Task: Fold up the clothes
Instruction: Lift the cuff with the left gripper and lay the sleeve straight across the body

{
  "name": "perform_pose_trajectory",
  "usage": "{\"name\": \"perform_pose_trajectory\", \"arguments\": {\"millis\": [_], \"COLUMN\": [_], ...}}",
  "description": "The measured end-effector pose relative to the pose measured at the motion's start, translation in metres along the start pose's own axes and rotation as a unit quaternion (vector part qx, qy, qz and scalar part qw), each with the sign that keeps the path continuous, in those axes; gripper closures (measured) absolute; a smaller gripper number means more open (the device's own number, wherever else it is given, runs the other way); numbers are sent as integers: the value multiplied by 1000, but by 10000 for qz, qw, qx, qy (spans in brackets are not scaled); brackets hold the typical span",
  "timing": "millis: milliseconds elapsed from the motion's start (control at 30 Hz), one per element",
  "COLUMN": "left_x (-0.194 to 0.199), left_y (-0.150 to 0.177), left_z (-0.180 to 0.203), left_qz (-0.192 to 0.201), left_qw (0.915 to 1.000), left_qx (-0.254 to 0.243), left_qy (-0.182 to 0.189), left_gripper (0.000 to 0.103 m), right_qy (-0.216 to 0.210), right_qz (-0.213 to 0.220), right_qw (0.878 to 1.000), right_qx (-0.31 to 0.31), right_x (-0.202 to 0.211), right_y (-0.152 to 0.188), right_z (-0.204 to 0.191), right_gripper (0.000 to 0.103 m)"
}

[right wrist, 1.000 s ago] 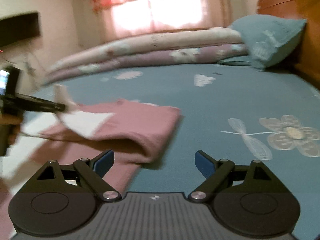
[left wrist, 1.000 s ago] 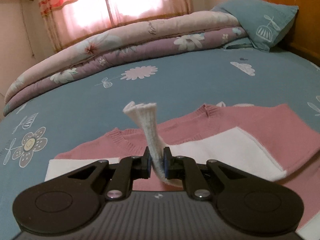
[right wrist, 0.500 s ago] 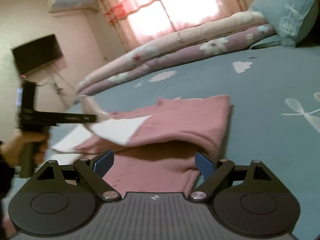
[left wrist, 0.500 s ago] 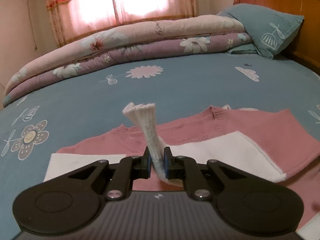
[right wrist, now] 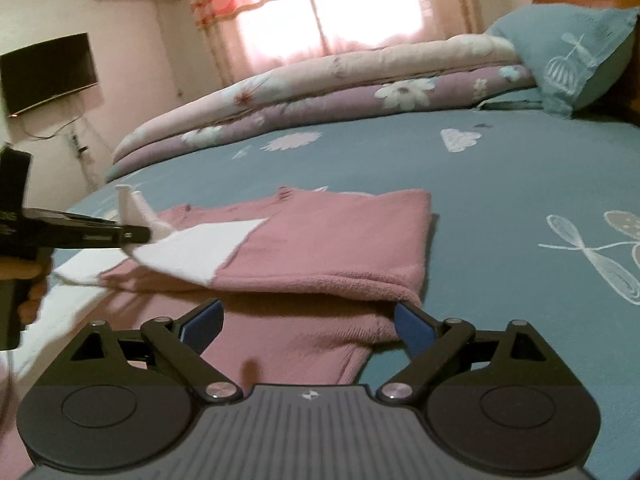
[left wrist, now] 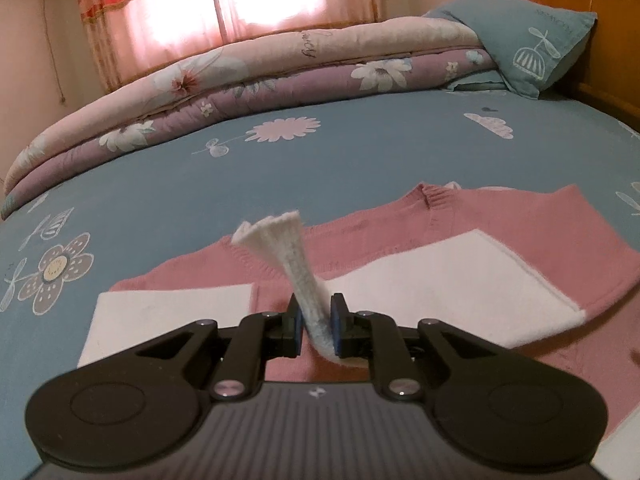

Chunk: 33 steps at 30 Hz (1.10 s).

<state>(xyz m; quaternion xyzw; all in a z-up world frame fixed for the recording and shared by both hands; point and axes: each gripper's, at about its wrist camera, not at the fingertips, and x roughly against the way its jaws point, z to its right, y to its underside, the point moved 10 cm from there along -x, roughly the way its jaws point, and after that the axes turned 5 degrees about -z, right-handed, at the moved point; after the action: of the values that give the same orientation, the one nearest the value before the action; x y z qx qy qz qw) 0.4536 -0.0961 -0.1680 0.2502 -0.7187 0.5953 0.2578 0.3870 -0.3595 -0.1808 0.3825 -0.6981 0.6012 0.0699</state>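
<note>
Left wrist view: the left gripper point(left wrist: 316, 330) pinches the white ribbed cuff point(left wrist: 294, 264) of a pink-and-white sweater point(left wrist: 500, 232) lying on the blue floral bed point(left wrist: 320, 168). The right gripper point(right wrist: 308, 322) hangs spread wide, empty, at the sweater's folded edge.

I'm in a home bedroom: a bed point(left wrist: 360, 160) with folded quilts point(left wrist: 280, 76), pillow point(left wrist: 528, 36), curtained window point(right wrist: 328, 8), wall-mounted TV point(right wrist: 48, 72).

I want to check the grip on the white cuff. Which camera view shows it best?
The left wrist view: the white cuff stands pinched between the left tool fingers, close and sharp. The right wrist view shows the same cuff only small and from the side.
</note>
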Motion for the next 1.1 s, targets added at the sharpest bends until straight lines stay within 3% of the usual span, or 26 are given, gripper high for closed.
{"name": "perform_pose_trajectory", "arguments": {"millis": [100,333,433,767,900,1100], "left_x": [-2,-4,-8,4,-24,-20], "left_y": [9,19,23,2,21,17], "left_z": [1,-7,-3,-32,-34,-35], "left_qz": [-87,-112,-178,524,26,176], "left_qw": [10000,9996,9998,9948,9953,9942], "left_qx": [-22,261,13,759,867,945], "left_qy": [39,94,43,432,432,474], "left_gripper": [88,87,86,86,82,83], "right_qy": [-326,-353,-253,-141,-77,-52], "right_qz": [2,208,161,129,69,43], "right_qw": [9994,9985,9991,9995,9998,9998], "right_qx": [-141,-355,-306,-257,-193,-168], "right_x": [12,31,30,30,27,27], "right_y": [-2,-8,-7,-7,-5,-4], "right_z": [1,10,11,11,10,10], "right_gripper": [8,7,7,7,7,6]}}
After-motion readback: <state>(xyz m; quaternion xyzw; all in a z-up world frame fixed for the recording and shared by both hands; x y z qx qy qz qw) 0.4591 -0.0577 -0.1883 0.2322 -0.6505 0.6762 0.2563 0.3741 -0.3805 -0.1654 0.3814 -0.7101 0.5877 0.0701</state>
